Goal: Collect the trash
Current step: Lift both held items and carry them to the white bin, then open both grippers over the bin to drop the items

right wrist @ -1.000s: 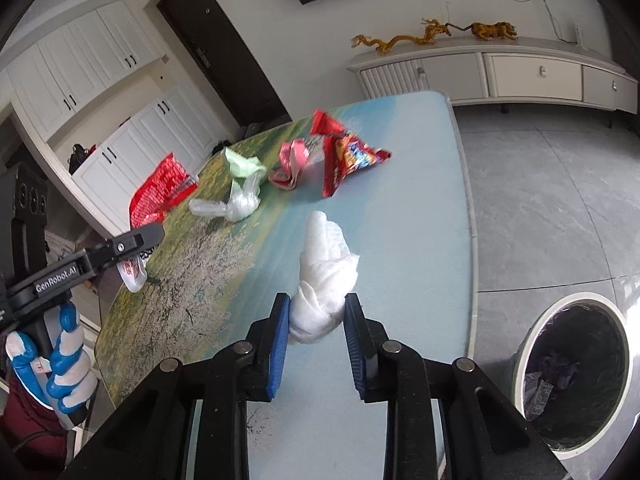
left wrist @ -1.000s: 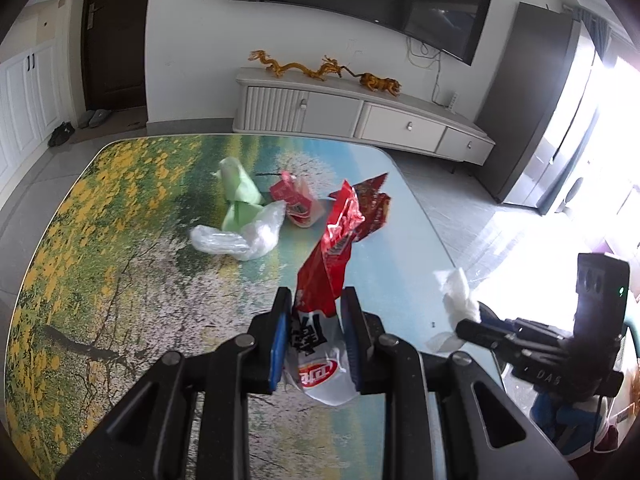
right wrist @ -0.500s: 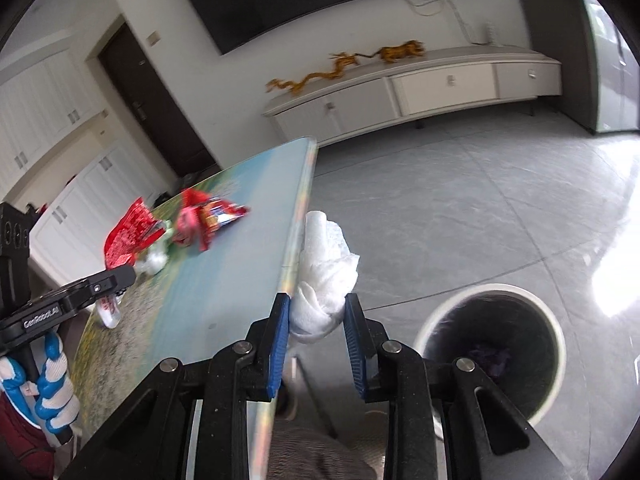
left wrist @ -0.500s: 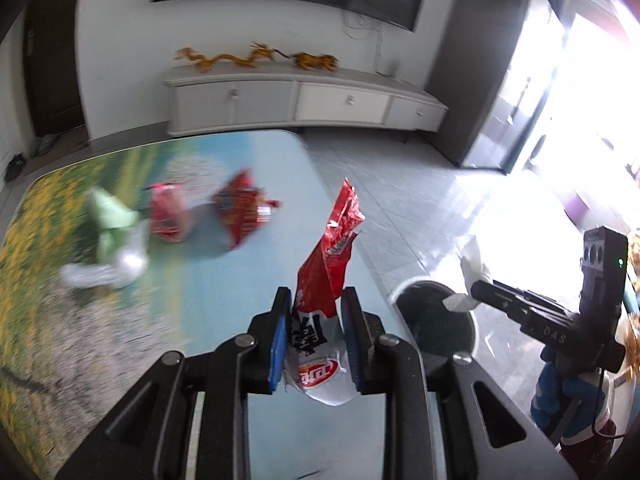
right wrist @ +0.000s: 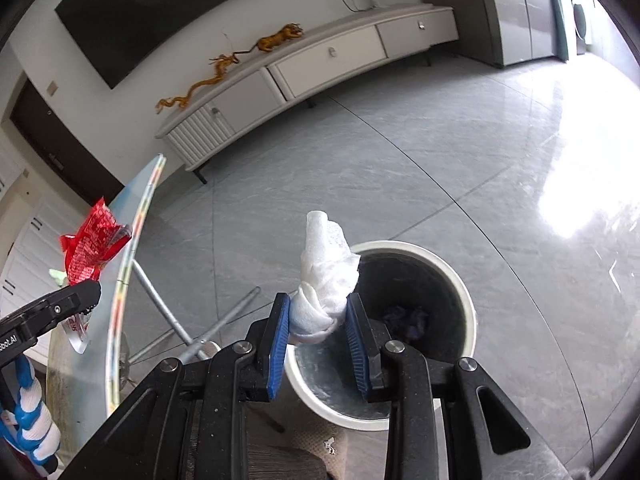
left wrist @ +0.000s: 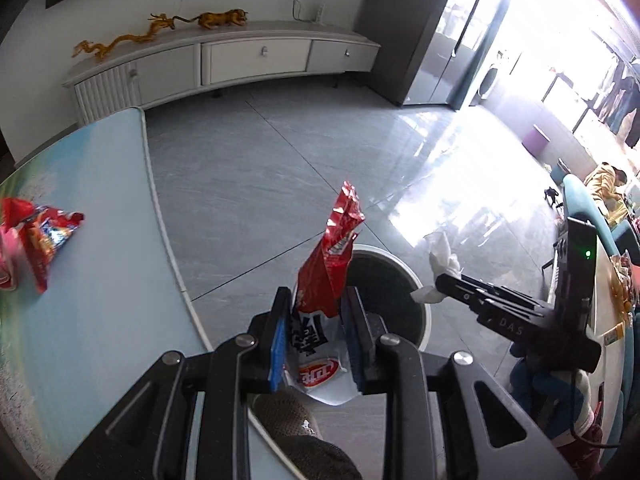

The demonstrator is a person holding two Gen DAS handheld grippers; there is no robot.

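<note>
My left gripper [left wrist: 318, 312] is shut on a red and white snack bag [left wrist: 330, 264] and holds it past the table edge, over the near rim of the white trash bin [left wrist: 416, 280]. My right gripper [right wrist: 318, 316] is shut on a crumpled white tissue [right wrist: 326, 276] and holds it above the bin [right wrist: 460, 292], which has dark trash inside. The right gripper with the tissue [left wrist: 440, 264] also shows in the left wrist view, at the bin's right side. The left gripper with the red bag [right wrist: 90, 248] shows at the left of the right wrist view.
The table [left wrist: 100, 280] with a printed top lies at left, with a red wrapper [left wrist: 44, 236] and a pink one at its edge. Metal table legs [right wrist: 160, 304] stand beside the bin. A white TV cabinet [left wrist: 240, 60] lines the far wall. A person's shoe [left wrist: 280, 412] is below.
Both grippers swung right off the table with their loads. The table slid to the left of both views and the bin came under the fingers. Both grips are unchanged.
</note>
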